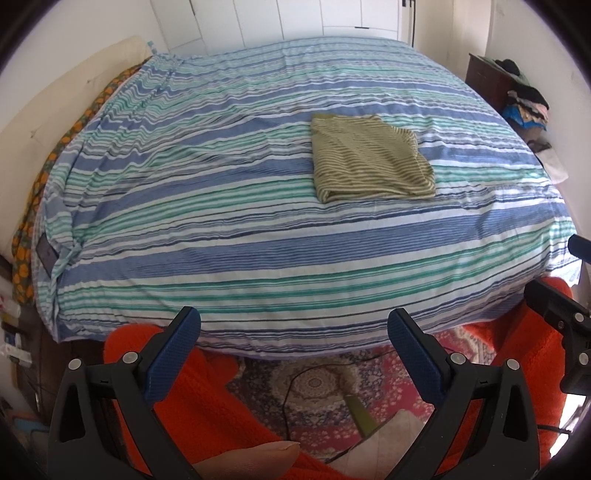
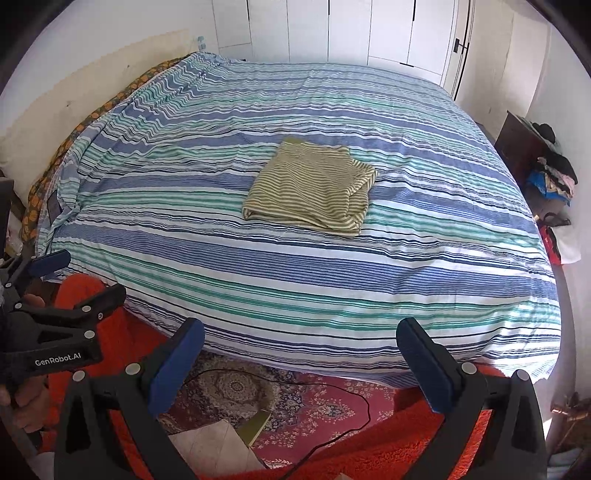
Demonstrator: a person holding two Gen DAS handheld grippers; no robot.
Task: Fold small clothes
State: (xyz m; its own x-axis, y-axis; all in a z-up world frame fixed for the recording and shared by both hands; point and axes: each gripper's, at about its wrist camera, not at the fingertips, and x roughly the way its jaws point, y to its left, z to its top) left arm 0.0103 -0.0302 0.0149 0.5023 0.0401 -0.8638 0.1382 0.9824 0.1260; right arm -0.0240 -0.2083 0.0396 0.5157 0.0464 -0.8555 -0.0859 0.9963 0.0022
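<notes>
A small olive-and-cream striped garment (image 1: 369, 158) lies folded into a flat rectangle on the bed, right of centre in the left wrist view and near the middle in the right wrist view (image 2: 312, 186). My left gripper (image 1: 293, 326) is open and empty, held back off the bed's near edge above the floor. My right gripper (image 2: 301, 338) is open and empty too, also off the near edge. The left gripper also shows at the left of the right wrist view (image 2: 79, 273), and the right gripper at the right edge of the left wrist view (image 1: 561, 273).
The bed (image 1: 229, 236) has a blue, green and white striped cover. A patterned rug (image 2: 295, 402) with a black cable lies below. A dark cabinet with piled clothes (image 2: 550, 173) stands right of the bed. White wardrobe doors (image 2: 351, 29) are behind.
</notes>
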